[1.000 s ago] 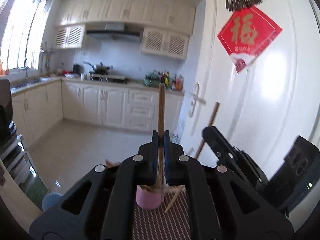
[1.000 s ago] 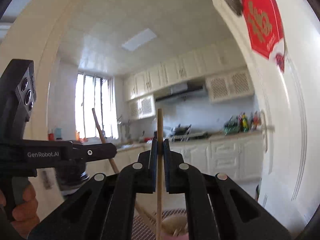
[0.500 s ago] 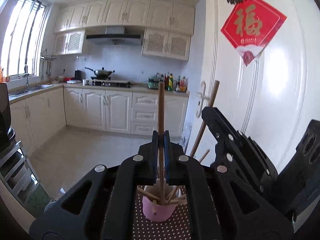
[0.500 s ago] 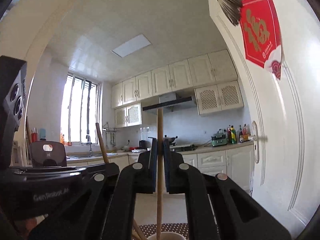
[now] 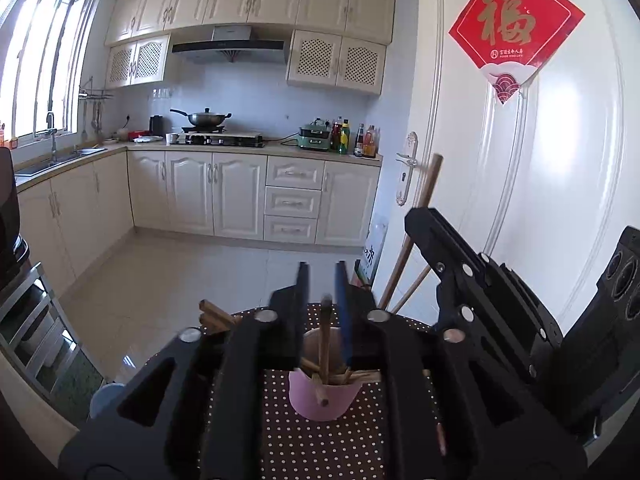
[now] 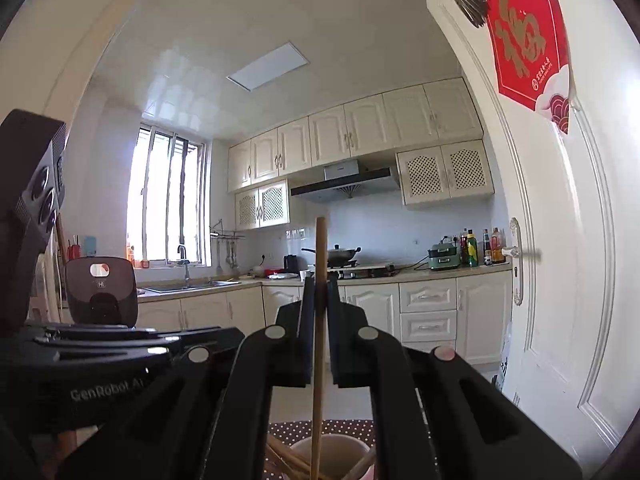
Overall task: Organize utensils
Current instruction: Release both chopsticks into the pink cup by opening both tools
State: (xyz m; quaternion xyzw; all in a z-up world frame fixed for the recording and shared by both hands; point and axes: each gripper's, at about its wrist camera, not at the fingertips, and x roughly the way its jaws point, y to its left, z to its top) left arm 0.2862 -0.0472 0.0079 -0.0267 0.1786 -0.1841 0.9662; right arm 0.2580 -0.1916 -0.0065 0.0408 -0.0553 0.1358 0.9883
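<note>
The left gripper (image 5: pixel 322 300) was opening; a round wooden chopstick (image 5: pixel 325 344) stood free between its jaws, dropping into the pink cup (image 5: pixel 322 398) just below, which already held several. The right gripper (image 6: pixel 320 292) was clamped on another upright chopstick (image 6: pixel 320 320) above that cup's pale rim. More chopsticks (image 5: pixel 216 314) lay left on the dotted brown cloth (image 5: pixel 320 448), so sorting seemed only partly done.

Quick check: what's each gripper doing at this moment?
Left gripper: jaws opening, chopstick loose between them, over the pink cup.
Right gripper: shut on a chopstick.
</note>
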